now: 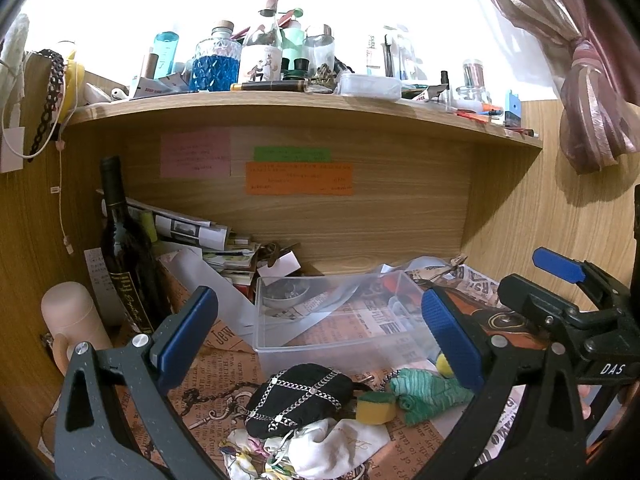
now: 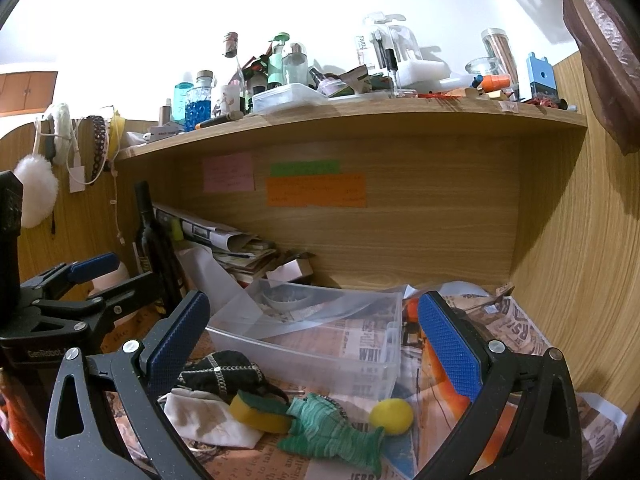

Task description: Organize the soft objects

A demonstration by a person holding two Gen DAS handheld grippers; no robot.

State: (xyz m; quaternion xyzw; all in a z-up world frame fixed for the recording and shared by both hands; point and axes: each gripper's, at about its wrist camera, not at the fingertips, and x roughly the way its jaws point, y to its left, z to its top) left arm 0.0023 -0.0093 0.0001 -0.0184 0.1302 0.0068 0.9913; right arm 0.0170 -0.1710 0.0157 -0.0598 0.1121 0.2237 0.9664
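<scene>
A clear plastic bin (image 1: 340,320) (image 2: 320,344) stands on the newspaper-covered desk. In front of it lie a black pouch with silver chains (image 1: 298,400) (image 2: 224,372), a yellow-green sponge (image 1: 376,406) (image 2: 260,410), a green cloth fish (image 1: 428,392) (image 2: 332,428), a yellow foam ball (image 2: 391,416) (image 1: 443,363) and white cloth pouches (image 1: 332,448) (image 2: 204,416). My left gripper (image 1: 320,340) is open and empty above the pile. My right gripper (image 2: 316,340) is open and empty above the fish and sponge; it also shows at the right of the left wrist view (image 1: 560,280).
A dark wine bottle (image 1: 122,240) and a pink cylinder (image 1: 72,316) stand at the left. Stacked papers (image 1: 208,240) lie at the back. A wooden shelf (image 1: 280,104) overhead carries several bottles and jars. Wooden walls close in both sides. A curtain (image 1: 592,92) hangs right.
</scene>
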